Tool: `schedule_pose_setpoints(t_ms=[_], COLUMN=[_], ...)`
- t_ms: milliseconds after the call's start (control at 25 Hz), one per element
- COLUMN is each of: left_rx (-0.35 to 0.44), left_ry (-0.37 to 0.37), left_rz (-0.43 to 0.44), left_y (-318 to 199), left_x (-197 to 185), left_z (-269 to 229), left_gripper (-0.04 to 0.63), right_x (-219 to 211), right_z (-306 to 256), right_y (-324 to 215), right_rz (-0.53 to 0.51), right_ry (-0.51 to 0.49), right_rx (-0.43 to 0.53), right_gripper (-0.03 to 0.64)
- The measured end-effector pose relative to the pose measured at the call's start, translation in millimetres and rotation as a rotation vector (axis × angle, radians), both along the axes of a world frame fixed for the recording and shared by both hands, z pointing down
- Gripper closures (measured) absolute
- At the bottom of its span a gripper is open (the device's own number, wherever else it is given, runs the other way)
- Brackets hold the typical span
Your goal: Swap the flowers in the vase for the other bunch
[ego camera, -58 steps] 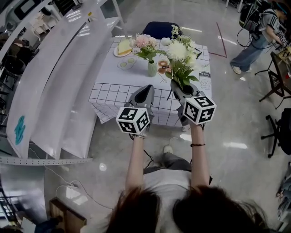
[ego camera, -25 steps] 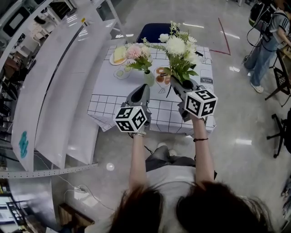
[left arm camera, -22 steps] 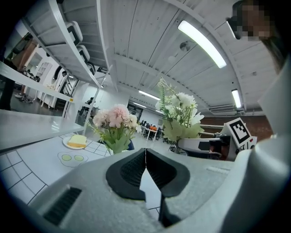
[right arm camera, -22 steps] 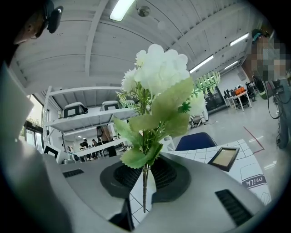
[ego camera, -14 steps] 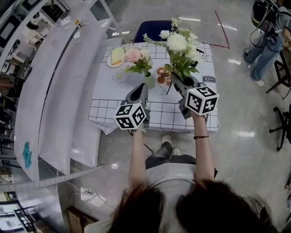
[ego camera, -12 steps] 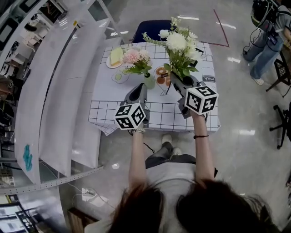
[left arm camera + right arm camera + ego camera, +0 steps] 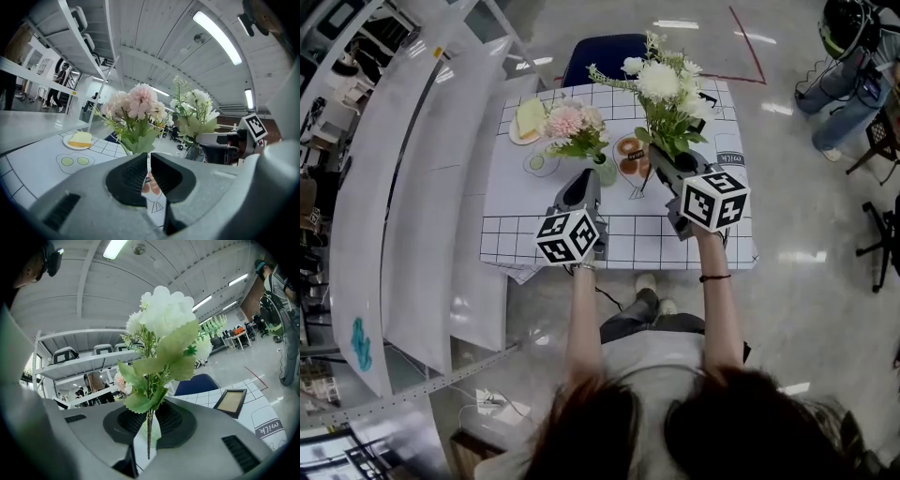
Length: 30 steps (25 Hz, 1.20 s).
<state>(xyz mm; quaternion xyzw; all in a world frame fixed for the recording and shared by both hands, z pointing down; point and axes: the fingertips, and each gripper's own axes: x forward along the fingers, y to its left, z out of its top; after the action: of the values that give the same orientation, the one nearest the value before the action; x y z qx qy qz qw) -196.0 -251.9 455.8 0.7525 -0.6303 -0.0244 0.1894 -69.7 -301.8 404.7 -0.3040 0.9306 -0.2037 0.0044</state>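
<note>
Head view: the pink flowers [image 7: 565, 122] sit in the vase [image 7: 607, 172] on the table [image 7: 514, 208], not yet removed. The right gripper [image 7: 662, 161] grasps the white bunch [image 7: 666, 86]; the left gripper [image 7: 587, 180] is clenched empty near the vase.

Glossy grey floor [image 7: 806, 309], ceiling lights reflecting off it. Red tape line [image 7: 747, 42] on the floor past the desk [image 7: 516, 239], which has a white grid cloth. Blue chair [image 7: 605, 58] at its far side. Long white curved panels [image 7: 422, 216] on the left. Ribbed white ceiling [image 7: 154, 28], strip lights [image 7: 218, 37] on.
</note>
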Motion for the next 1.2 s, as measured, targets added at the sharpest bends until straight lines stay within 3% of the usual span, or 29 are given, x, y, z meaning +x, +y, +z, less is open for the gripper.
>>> schedule_pose_setpoints(t_ms=[360,720,880,1200], left_rx=[-0.009,-0.039,-0.049,-0.059], left_ry=[-0.001,0.031,0.040,0.044], left_rz=[-0.008,0.000,0.018,0.042], left_y=[-8,-17,-25,-34], left_x=[-6,-7,-5,-8], left_z=[11,27,32,40], left_gripper=[0.571,0.500,0.432,0.387], right_x=[-1,4,10,12], right_z=[5,11,14,17], right_y=[-7,-11,-15,-21], right_rz=[0.011,0.040,0.071,0.112], right_ry=[-0.004,-0.001,-0.008,-0.022], right_rx=[-0.008,-0.019,-0.028,-0.031], right_gripper=[0.563,0.563,0.563,0.563])
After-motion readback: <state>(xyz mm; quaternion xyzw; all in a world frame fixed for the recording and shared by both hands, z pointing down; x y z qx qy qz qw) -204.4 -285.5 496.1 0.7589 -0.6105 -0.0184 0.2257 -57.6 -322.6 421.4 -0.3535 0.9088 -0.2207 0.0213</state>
